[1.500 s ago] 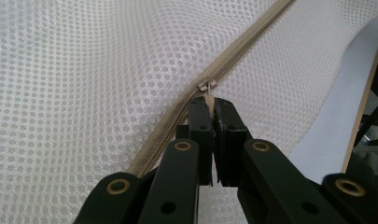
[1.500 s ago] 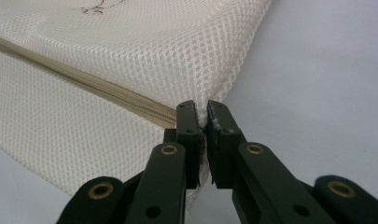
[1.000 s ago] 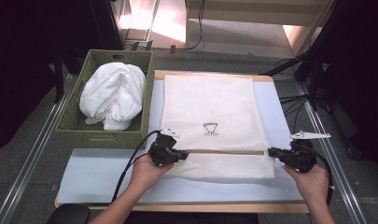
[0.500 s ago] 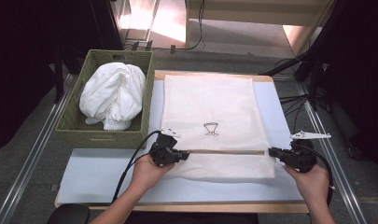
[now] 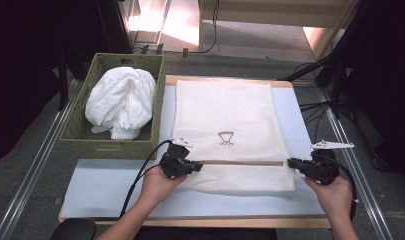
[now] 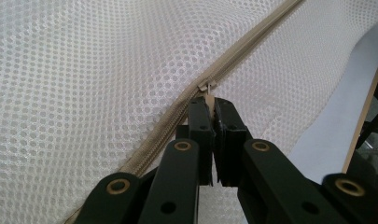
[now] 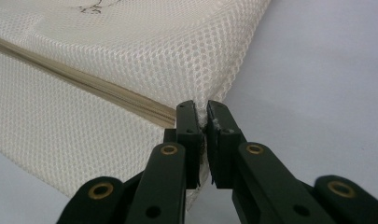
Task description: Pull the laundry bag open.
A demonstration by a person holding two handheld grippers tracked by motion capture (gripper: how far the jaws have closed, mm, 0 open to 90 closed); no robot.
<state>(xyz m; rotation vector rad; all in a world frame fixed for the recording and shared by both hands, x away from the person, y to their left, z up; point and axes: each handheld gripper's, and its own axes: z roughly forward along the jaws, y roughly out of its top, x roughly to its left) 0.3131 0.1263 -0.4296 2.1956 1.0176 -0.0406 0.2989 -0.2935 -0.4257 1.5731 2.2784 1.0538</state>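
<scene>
Nothing is shifting since the earlier frames: both hands are keeping still. Left gripper (image 6: 209,103) is pinching the zipper pull (image 6: 206,87) of the white mesh bag (image 5: 225,120), jaws nearly closed. Right gripper (image 7: 201,111) is clamping the bag's right edge, seemingly at the zipper's end. That bag is lying flat on the table (image 5: 110,185), right of the basket (image 5: 80,140) holding white laundry (image 5: 121,102).

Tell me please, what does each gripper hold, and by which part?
The left gripper pinches the zipper pull of the mesh laundry bag. The right gripper clamps the bag's edge at the zipper's other end.
</scene>
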